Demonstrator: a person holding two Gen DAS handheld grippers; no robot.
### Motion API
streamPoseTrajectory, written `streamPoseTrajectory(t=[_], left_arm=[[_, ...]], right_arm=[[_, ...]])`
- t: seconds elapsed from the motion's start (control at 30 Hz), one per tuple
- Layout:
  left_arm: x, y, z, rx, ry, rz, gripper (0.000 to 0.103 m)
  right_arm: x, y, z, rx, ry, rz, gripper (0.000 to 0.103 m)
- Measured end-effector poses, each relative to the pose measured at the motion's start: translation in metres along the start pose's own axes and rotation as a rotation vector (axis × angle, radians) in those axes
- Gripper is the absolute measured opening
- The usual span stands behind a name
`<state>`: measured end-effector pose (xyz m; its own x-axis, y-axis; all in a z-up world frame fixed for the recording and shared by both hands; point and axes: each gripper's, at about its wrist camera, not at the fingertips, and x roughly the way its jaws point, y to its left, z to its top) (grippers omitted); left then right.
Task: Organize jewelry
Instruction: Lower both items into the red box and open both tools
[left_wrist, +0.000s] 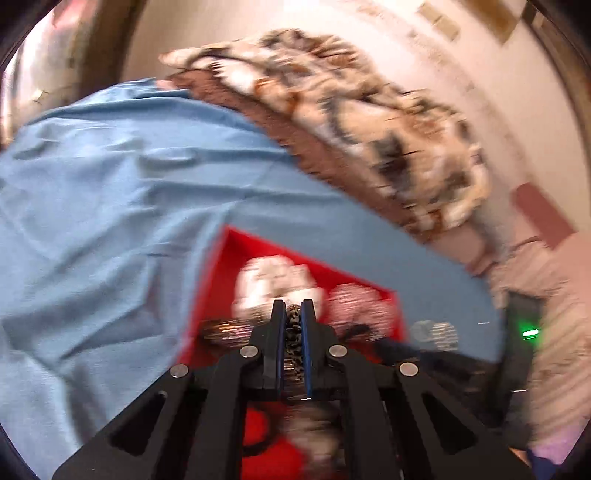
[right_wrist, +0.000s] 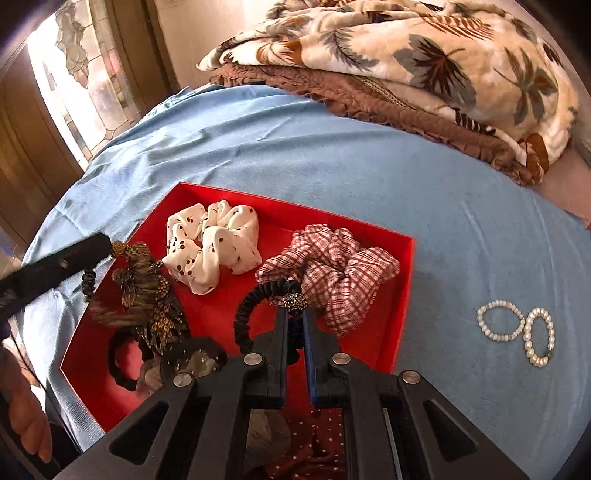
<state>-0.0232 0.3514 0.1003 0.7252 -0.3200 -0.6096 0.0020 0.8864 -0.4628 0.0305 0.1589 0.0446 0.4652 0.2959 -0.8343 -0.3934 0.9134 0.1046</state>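
Observation:
A red tray (right_wrist: 404, 280) lies on the blue bedsheet and holds a white cherry scrunchie (right_wrist: 210, 243), a red checked scrunchie (right_wrist: 340, 269) and several dark hair ties. My right gripper (right_wrist: 295, 314) is shut on a black hair tie (right_wrist: 255, 295) with a sparkly bead, over the tray. My left gripper (left_wrist: 292, 306) is shut on a leopard-print scrunchie (left_wrist: 293, 332); in the right wrist view that scrunchie (right_wrist: 147, 280) hangs from the left gripper's tip over the tray's left edge. The left wrist view is blurred; the tray (left_wrist: 218, 266) lies below. Two pearl bracelets (right_wrist: 517, 328) lie on the sheet right of the tray.
A folded leaf-print blanket (right_wrist: 424, 62) over a brown quilt (right_wrist: 369, 99) sits at the far side of the bed. A stained-glass window (right_wrist: 74, 74) is at the far left. A dark device with a green light (left_wrist: 530, 334) sits at the right in the left wrist view.

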Motion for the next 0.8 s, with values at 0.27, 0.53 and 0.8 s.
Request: streamPoseTrajectory(t=[0.27, 0.53, 0.8], left_arm=[[0.017, -0.039, 0.012, 0.049, 0.01, -0.033, 0.007], [0.065, -0.04, -0.003, 0.113, 0.142, 0.087, 0.009], [0.047, -0.039, -0.001, 0.109, 0.064, 0.11, 0.053]], right_arm=[[-0.008, -0.017, -0.014, 0.046, 0.0, -0.026, 0.009], [-0.002, -0.008, -0.02, -0.015, 0.007, -0.084, 0.009], [0.002, -0.002, -0.022, -0.033, 0.014, -0.098, 0.011]])
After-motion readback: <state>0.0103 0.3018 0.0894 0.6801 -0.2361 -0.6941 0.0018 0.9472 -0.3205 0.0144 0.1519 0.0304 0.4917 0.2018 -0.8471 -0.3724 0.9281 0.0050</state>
